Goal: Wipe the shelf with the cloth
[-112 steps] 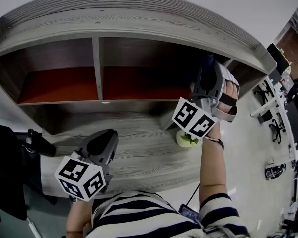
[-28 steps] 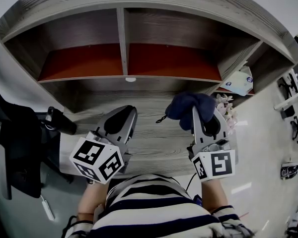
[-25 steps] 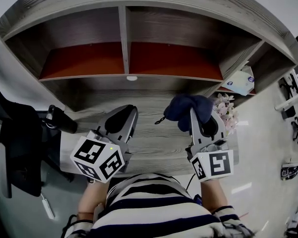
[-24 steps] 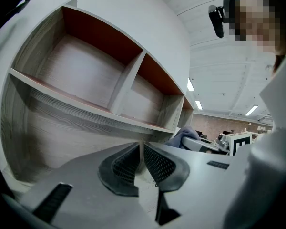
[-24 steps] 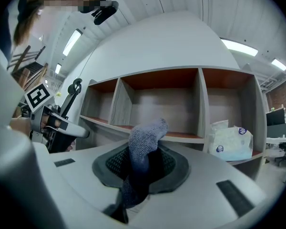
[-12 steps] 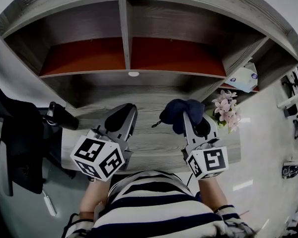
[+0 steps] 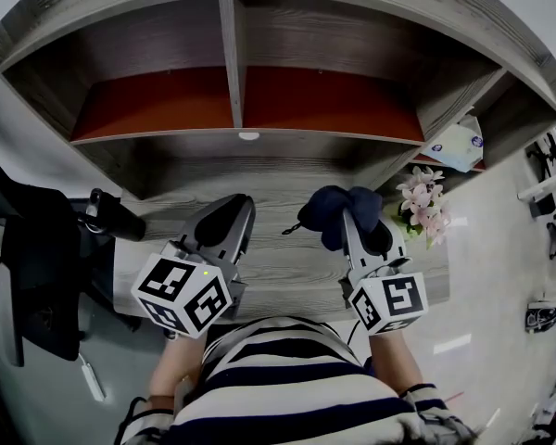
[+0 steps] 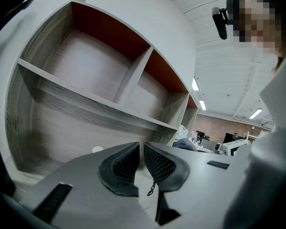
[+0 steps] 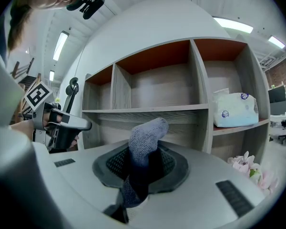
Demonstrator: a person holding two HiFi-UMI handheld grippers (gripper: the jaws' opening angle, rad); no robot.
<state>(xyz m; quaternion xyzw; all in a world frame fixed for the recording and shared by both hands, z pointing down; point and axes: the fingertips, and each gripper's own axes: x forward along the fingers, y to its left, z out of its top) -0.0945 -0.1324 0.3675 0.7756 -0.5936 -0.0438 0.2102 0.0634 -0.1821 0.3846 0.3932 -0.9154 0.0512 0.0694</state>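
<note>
Two grippers up | my right gripper (image 7: 350,219) pinching the dark blue cloth (image 7: 332,209) | my left gripper (image 7: 230,219) pressed together, empty | worry: cloth could drag on the shelf (image 7: 287,265) and slip out

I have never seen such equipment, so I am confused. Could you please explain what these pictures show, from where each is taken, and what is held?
There is no robot: a person holds a two-jaw gripper in each hand, and the marker cubes are part of them. The head view looks down from the person's head at a grey wooden shelf unit. The other two views come from cameras riding on the grippers. The left gripper has its jaws together, holding nothing. The right gripper is clamped on a dark blue cloth. Pink flowers stand at the right, and a tissue pack lies in a side compartment.
</note>
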